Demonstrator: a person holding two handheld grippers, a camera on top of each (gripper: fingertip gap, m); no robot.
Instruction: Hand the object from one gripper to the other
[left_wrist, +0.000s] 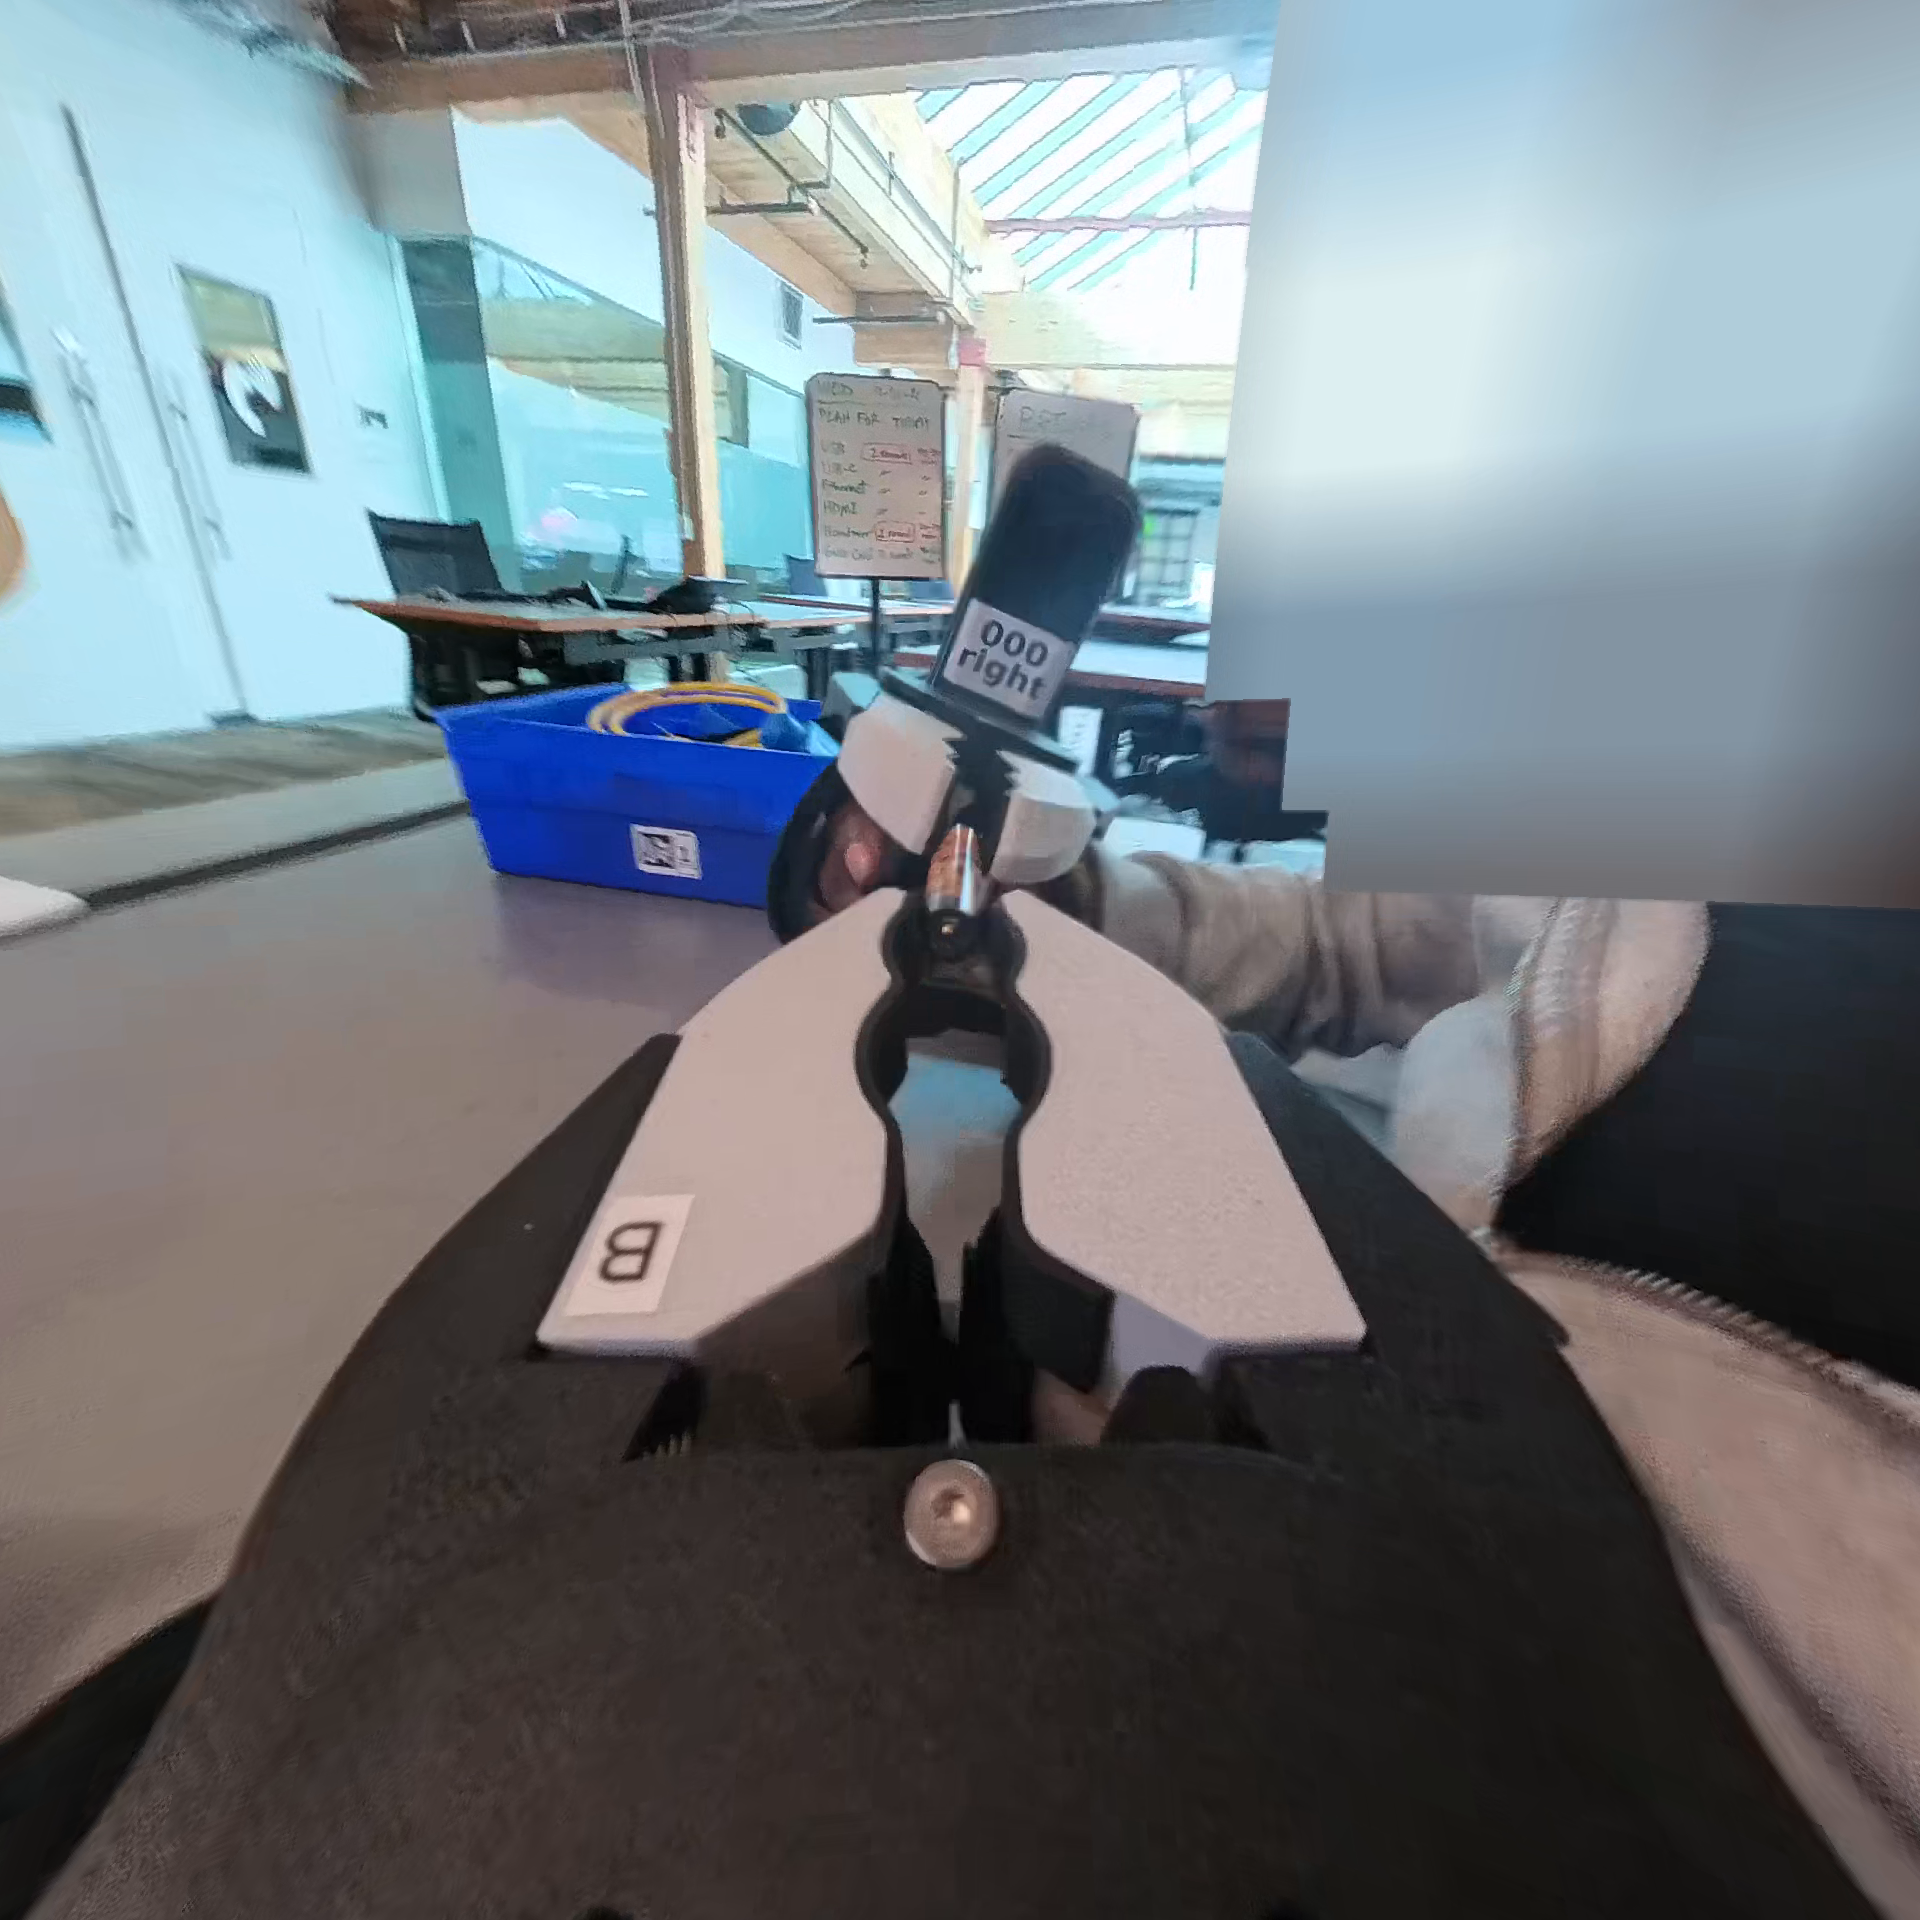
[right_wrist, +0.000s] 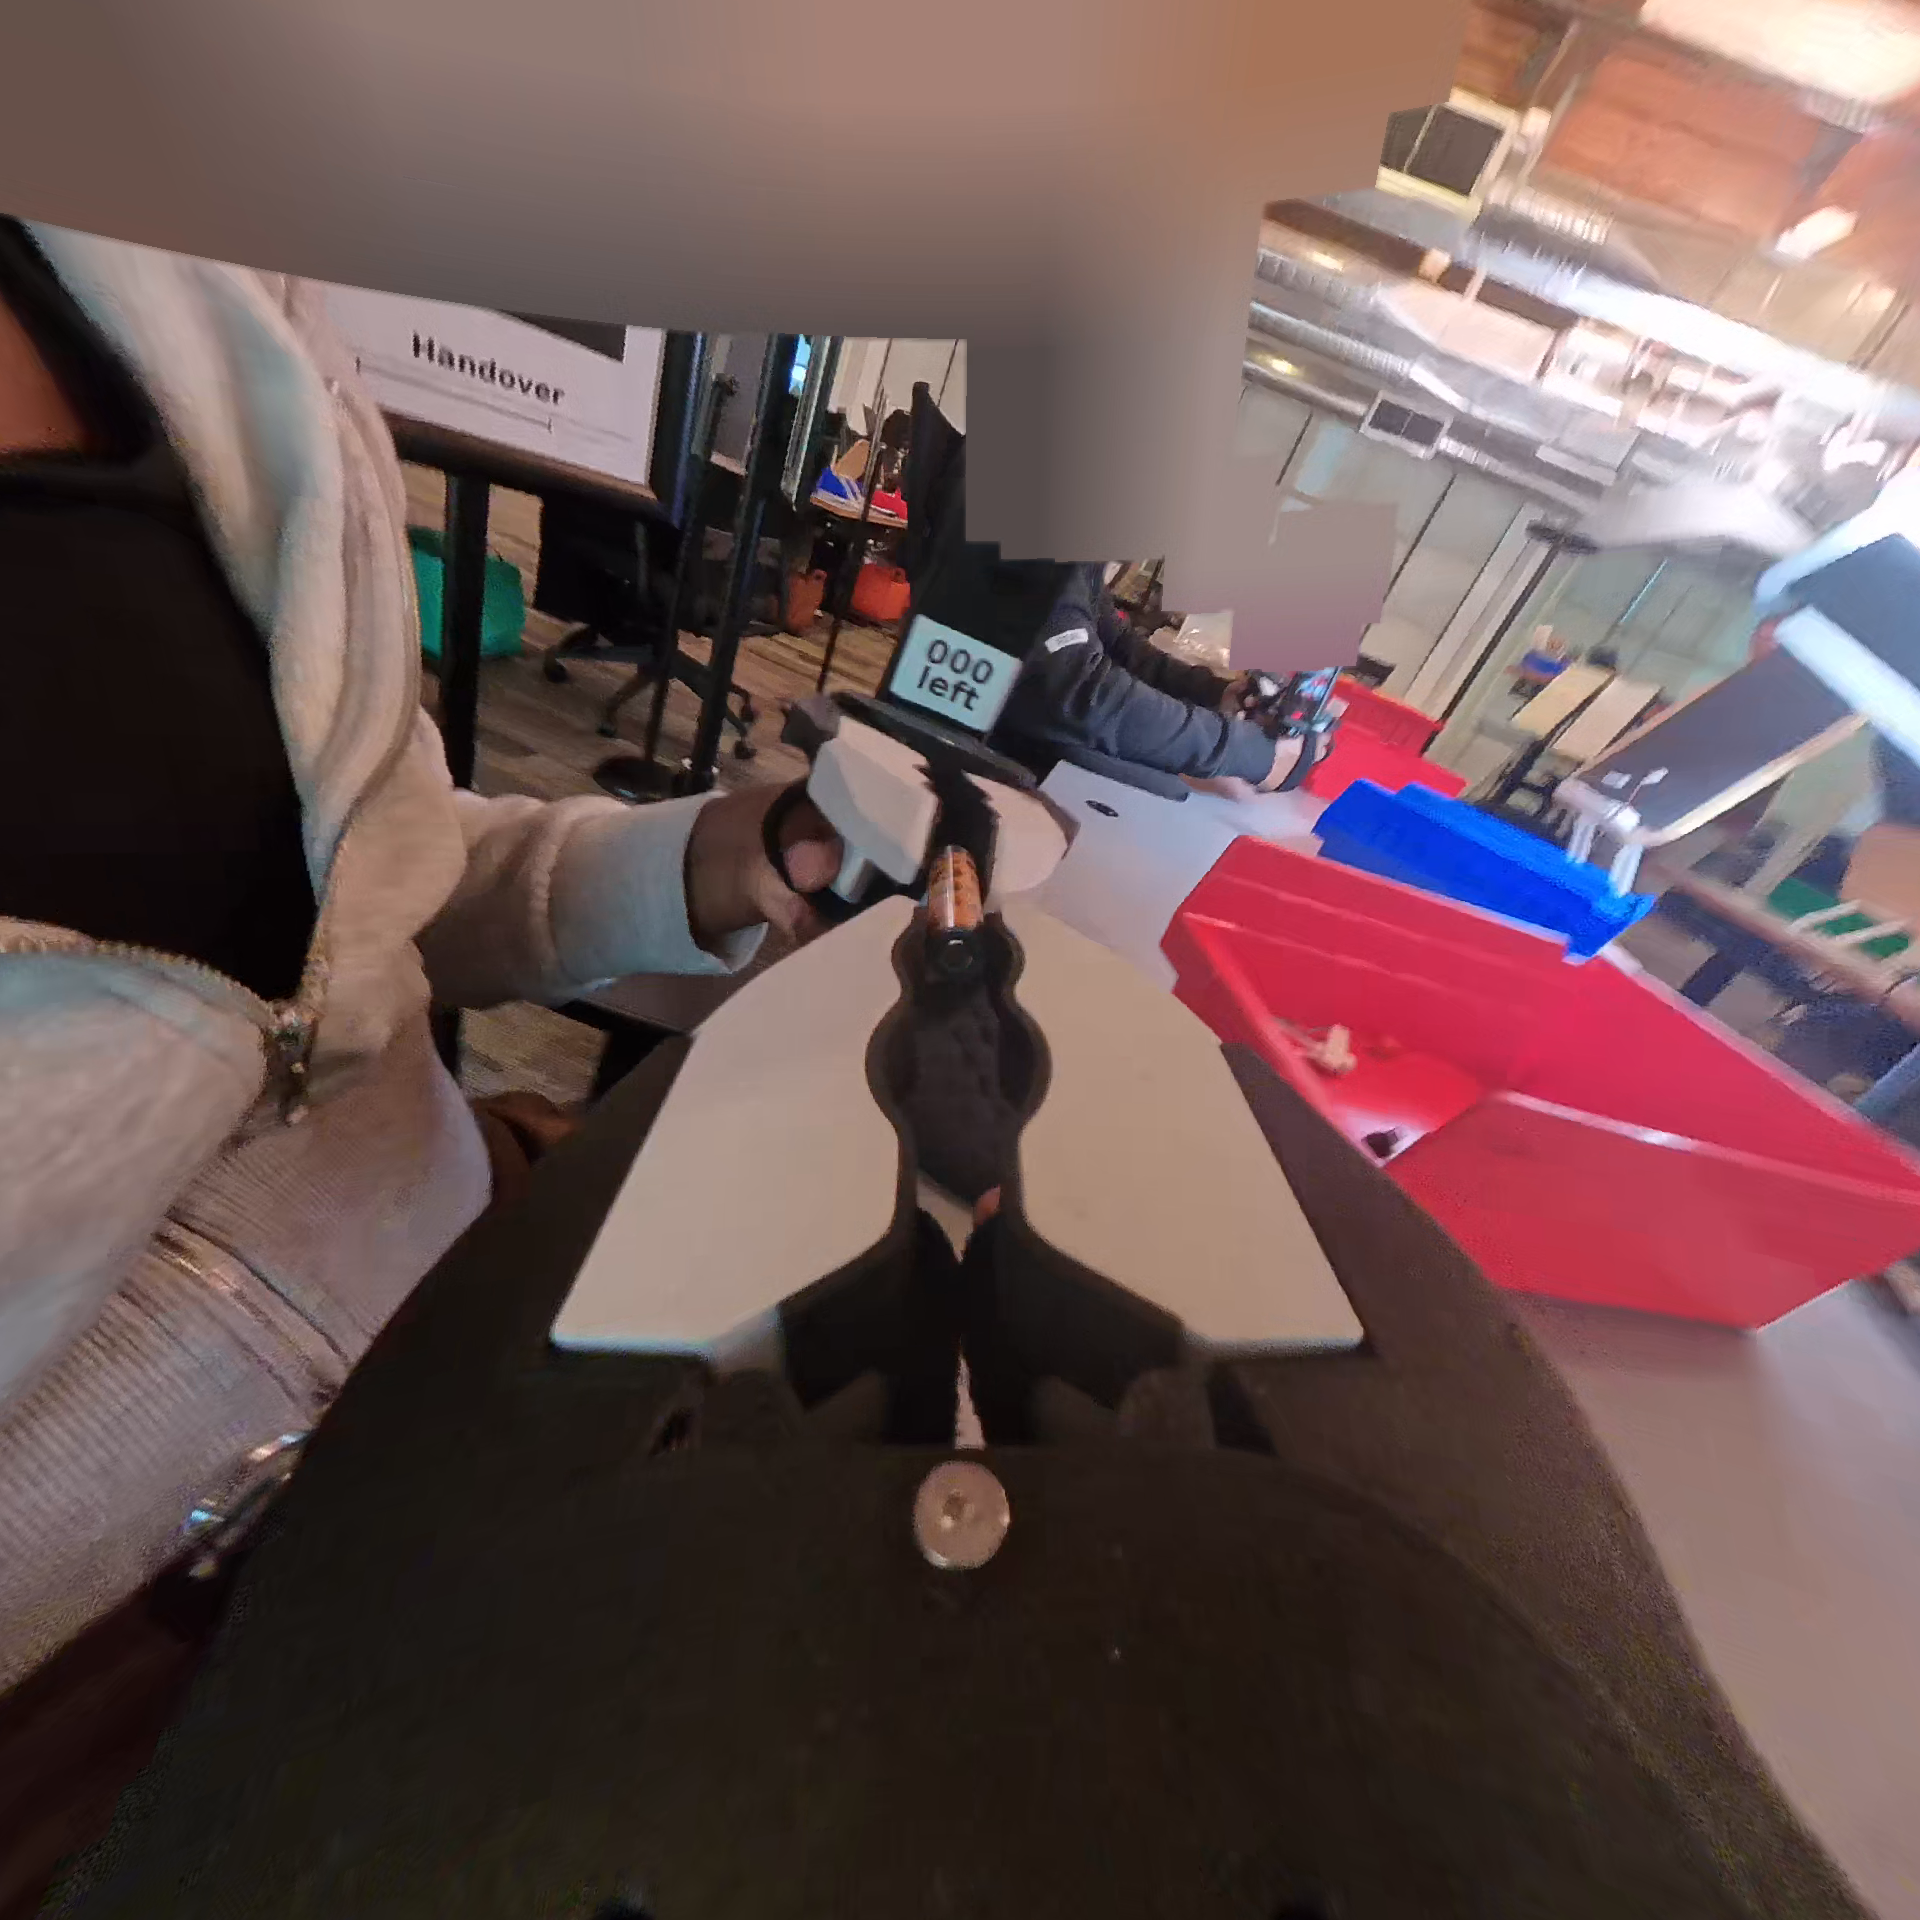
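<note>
Two claws on: one small cylinder (left_wrist: 951, 878), metal with orange band, mid-air between tips
Left claw (left_wrist: 951, 935): closed on near end
Right claw (right_wrist: 951, 951): closed on opposite end
Handover: confirm receiving grip firm, then ease giver open, withdraw straight along axis
Bench (left_wrist: 312, 1039): below, blue bin (left_wrist: 623, 790) beyond

Hand-held gripper (left_wrist: 951, 935): grey fingers, black body (1 screw).
</note>
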